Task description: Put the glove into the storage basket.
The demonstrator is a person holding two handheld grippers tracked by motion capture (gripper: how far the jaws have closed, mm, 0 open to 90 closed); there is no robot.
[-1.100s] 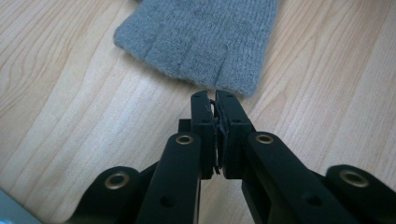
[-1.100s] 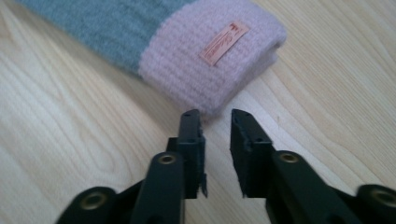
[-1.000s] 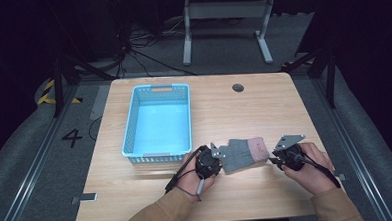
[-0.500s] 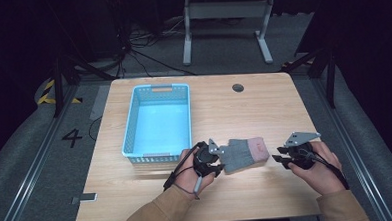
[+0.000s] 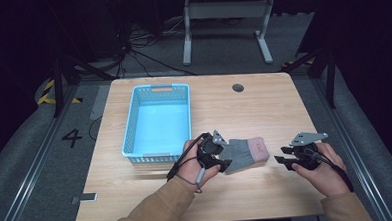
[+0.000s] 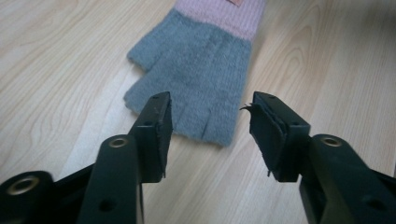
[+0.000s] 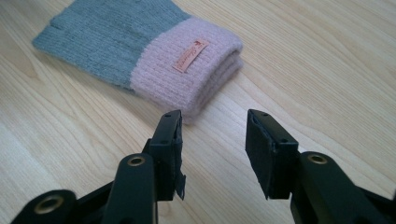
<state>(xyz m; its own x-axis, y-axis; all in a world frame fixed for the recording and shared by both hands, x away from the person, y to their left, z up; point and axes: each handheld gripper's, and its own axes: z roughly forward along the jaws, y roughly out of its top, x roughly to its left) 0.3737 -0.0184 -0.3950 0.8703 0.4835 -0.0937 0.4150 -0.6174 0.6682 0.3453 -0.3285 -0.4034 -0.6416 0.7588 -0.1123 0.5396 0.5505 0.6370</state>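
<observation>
Both grippers, left [image 5: 227, 163] and right [image 5: 281, 161], have just been opening and stand apart with nothing between them. Our grey knitted fingerless glove with pink cuff [image 5: 245, 154] lies flat on the wooden table [image 5: 264, 107], beside the empty blue plastic basket [image 5: 129, 128]; we judge binning remains.

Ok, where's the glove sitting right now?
In the high view the glove lies flat on the table, right of the blue basket, between the left gripper and right gripper.
</observation>
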